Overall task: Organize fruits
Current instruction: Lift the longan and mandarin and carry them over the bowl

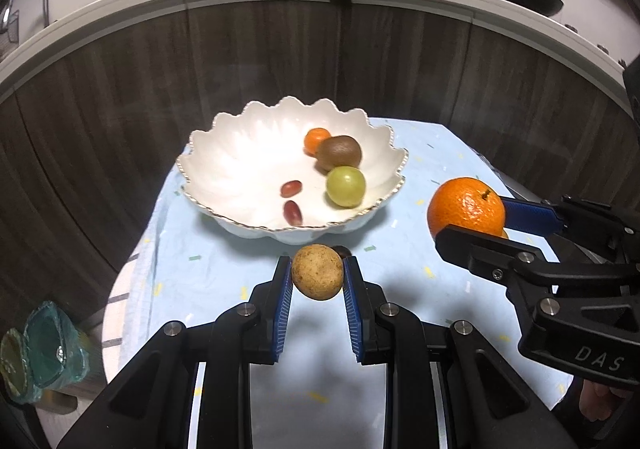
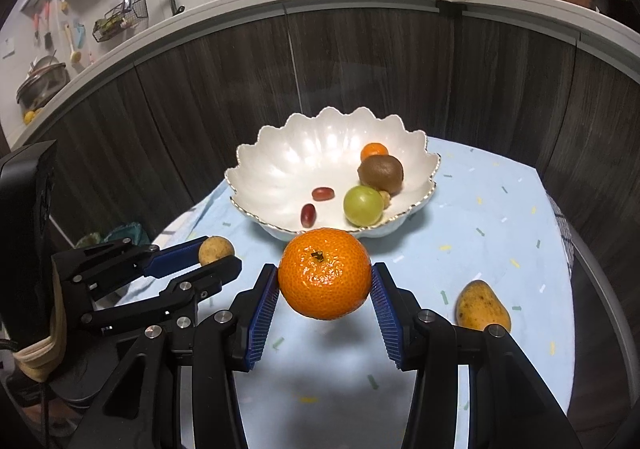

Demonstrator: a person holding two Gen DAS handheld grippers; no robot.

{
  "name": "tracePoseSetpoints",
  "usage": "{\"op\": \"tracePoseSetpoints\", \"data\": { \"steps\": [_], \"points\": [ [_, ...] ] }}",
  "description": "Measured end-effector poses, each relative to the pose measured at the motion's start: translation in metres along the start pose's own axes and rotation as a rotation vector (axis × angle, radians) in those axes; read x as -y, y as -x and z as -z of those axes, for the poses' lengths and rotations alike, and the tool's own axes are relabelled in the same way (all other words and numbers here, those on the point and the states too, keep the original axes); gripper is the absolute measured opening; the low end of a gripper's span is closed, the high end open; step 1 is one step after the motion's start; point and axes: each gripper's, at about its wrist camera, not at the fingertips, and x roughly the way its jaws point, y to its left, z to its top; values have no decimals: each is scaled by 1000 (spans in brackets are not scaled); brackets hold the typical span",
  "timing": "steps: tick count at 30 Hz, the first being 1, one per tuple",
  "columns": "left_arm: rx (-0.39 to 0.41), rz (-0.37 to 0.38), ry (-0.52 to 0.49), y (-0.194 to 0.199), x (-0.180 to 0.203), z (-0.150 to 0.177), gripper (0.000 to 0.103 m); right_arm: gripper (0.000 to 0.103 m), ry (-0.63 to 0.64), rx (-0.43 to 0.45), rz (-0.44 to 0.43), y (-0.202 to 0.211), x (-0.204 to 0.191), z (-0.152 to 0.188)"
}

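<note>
Table (image 2: 480, 209) scene: left tool (image 1: 317, 277) grips tan fruit (image 1: 317, 277), right tool (image 2: 325, 279) the orange (image 2: 325, 279); release low inside bowl (image 2: 276, 169), sparing grapes (image 2: 316, 203).

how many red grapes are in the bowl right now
2. Both red grapes lie on the white bowl's floor, left of the green fruit: one farther back, one nearer the front rim. Others could hide behind larger fruit.

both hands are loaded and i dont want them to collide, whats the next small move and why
Probably carry the right gripper forward and release its orange over the bare left part of the white bowl. Both grippers already hold fruit above the cloth, the left gripper clamping a small brown fruit, and the bowl's right side is crowded.
</note>
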Motion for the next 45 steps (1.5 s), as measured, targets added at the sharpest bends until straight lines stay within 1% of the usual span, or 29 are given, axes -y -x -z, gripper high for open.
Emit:
{"op": "tracePoseSetpoints", "data": {
  "steps": [10, 18, 27, 36, 45],
  "points": [
    [16, -32, 39, 1, -32, -12, 25, 48, -4, 1, 6, -8, -16, -13],
    [34, -44, 38, -3, -50, -30, 25, 48, -17, 2, 23, -18, -21, -28],
    [54, -35, 24, -11, -63, -54, 25, 48, -44, 5, 38, -29, -19, -48],
    [34, -17, 4, -32, -76, -71, 25, 48, -64, -12, 64, -48, -17, -62],
    [16, -6, -4, -59, -96, -90, 26, 48, -107, -63, 87, -75, -16, -73]
  ]
}}
